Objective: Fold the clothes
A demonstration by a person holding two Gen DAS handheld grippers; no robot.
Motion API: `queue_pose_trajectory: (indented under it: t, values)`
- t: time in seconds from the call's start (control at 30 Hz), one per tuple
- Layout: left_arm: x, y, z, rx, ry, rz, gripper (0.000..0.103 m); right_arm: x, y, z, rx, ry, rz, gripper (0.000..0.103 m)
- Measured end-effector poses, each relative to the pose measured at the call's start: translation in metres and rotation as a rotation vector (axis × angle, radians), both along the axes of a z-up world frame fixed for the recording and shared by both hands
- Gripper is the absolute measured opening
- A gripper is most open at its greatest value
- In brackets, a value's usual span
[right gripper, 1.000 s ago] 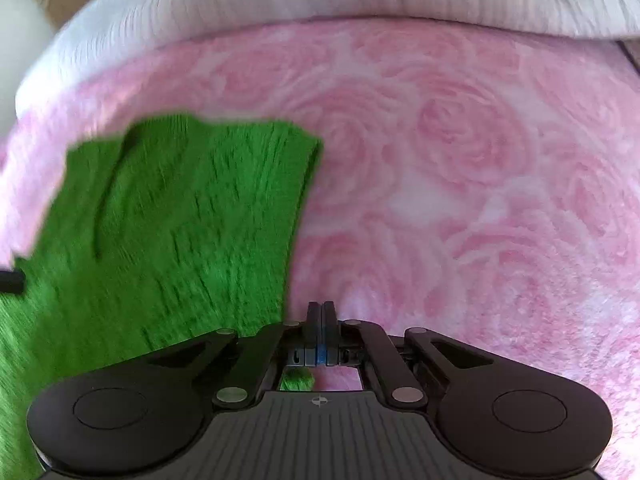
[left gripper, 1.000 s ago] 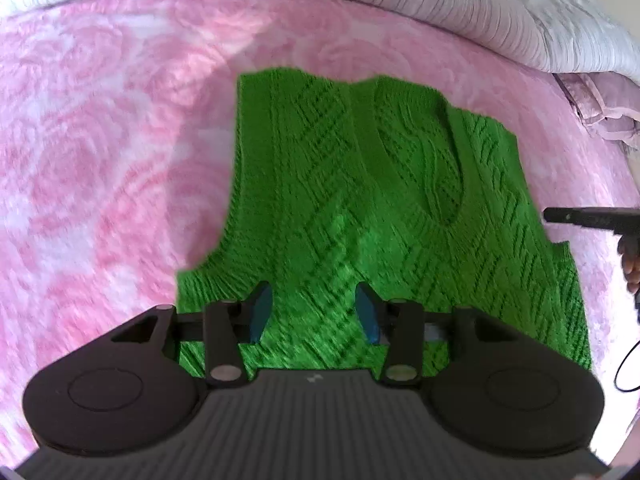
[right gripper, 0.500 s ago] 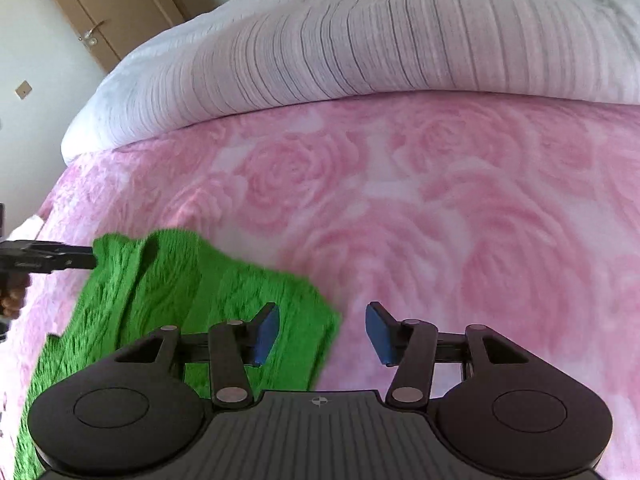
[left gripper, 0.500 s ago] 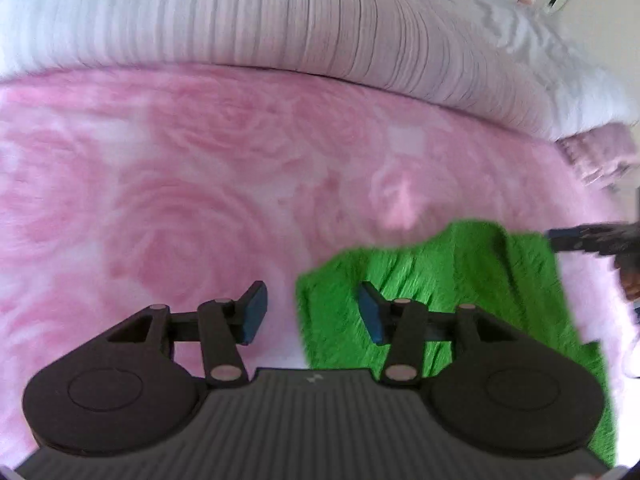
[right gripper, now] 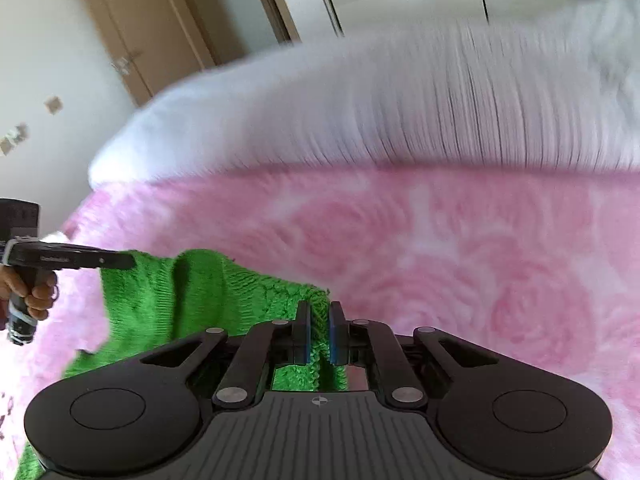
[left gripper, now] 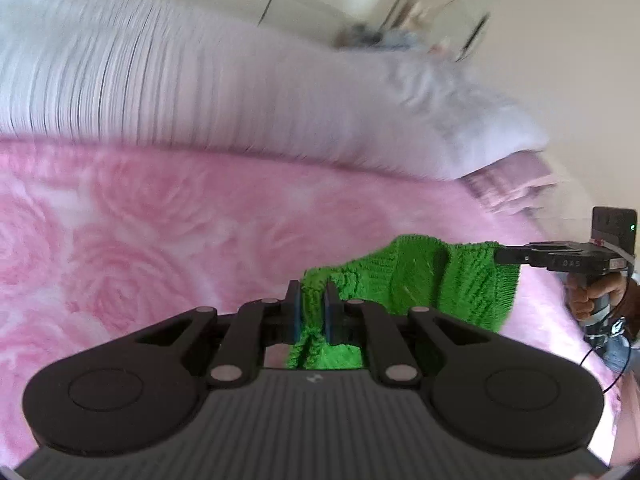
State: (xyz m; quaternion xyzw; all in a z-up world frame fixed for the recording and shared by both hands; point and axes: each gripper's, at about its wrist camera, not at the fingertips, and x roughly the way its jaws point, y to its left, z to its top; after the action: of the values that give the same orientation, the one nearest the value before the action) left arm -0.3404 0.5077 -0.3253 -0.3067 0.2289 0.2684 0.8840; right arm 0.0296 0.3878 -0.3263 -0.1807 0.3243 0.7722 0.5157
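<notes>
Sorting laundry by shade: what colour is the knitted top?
Bright green knitted top, clearest in the left wrist view.

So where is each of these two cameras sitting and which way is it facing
Left wrist: on the left gripper, facing the pink blanket and striped duvet; jaws closing on the green knit; right gripper and hand at right.
Right wrist: on that gripper, same bed; jaws closing on the knit; left gripper at left.
Shared: knit, blanket, duvet.

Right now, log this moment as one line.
left gripper: closing on green knit vest | right gripper: closing on vest edge | surface: pink blanket
</notes>
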Motion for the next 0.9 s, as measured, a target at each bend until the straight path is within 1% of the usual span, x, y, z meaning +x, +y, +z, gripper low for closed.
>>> queue_pose_trajectory:
  t: [0.03,0.13,0.2,0.27,0.3,0.37,0.4,0.43,0.47,0.5,0.57,0.6,0.63,0.67,0.73,0.8,0.87,0.9]
  values:
    - [-0.009,-0.019,0.011,0.014,-0.013,-0.006,0.007,-0.003,-0.02,0.011,0.027,-0.006,-0.001,0.006]
    - [-0.039,-0.094,0.026,0.008,0.008,-0.026,0.008,-0.012,-0.091,0.039,0.074,-0.035,0.003,0.006]
    - [-0.058,-0.145,0.034,0.0,0.033,-0.04,0.01,-0.024,-0.147,0.046,0.04,-0.096,0.037,0.006]
    - [-0.07,-0.201,0.023,-0.054,0.133,-0.051,0.015,-0.036,-0.195,0.041,-0.052,-0.141,0.075,0.006]
    - [-0.076,-0.221,0.016,-0.112,0.151,-0.022,0.013,-0.042,-0.215,0.033,-0.125,-0.149,0.084,0.006]
    - [-0.088,-0.26,0.002,-0.229,0.187,0.036,0.013,-0.054,-0.252,0.012,-0.3,-0.179,0.063,0.007]
    - [-0.093,-0.277,-0.004,-0.283,0.198,0.07,0.013,-0.057,-0.268,0.002,-0.366,-0.18,0.024,0.008]
    - [-0.096,-0.286,-0.006,-0.322,0.184,0.125,0.014,-0.06,-0.282,-0.007,-0.418,-0.173,-0.029,0.01]
    - [-0.099,-0.294,-0.009,-0.353,0.167,0.175,0.016,-0.06,-0.292,-0.012,-0.443,-0.134,-0.081,0.014]
    - [-0.099,-0.295,-0.009,-0.357,0.143,0.211,0.022,-0.059,-0.299,-0.016,-0.454,-0.076,-0.132,0.016]
    - [-0.1,-0.295,-0.012,-0.366,0.094,0.279,0.033,-0.058,-0.312,-0.025,-0.474,0.039,-0.234,0.029]
    - [-0.103,-0.289,-0.017,-0.373,0.066,0.307,0.035,-0.058,-0.315,-0.028,-0.467,0.081,-0.275,0.032]
    - [-0.105,-0.283,-0.023,-0.381,0.037,0.335,0.035,-0.058,-0.316,-0.03,-0.453,0.116,-0.31,0.038]
    - [-0.108,-0.277,-0.029,-0.391,0.005,0.361,0.037,-0.056,-0.317,-0.034,-0.432,0.156,-0.342,0.041]
    - [-0.117,-0.267,-0.046,-0.444,-0.098,0.395,0.038,-0.052,-0.319,-0.043,-0.386,0.239,-0.402,0.043]
    - [-0.129,-0.26,-0.061,-0.489,-0.19,0.408,0.04,-0.046,-0.322,-0.052,-0.352,0.322,-0.456,0.044]
    - [-0.134,-0.257,-0.075,-0.504,-0.247,0.398,0.04,-0.043,-0.327,-0.063,-0.323,0.392,-0.501,0.045]
    - [-0.136,-0.258,-0.079,-0.5,-0.261,0.389,0.04,-0.043,-0.329,-0.068,-0.3,0.418,-0.52,0.045]
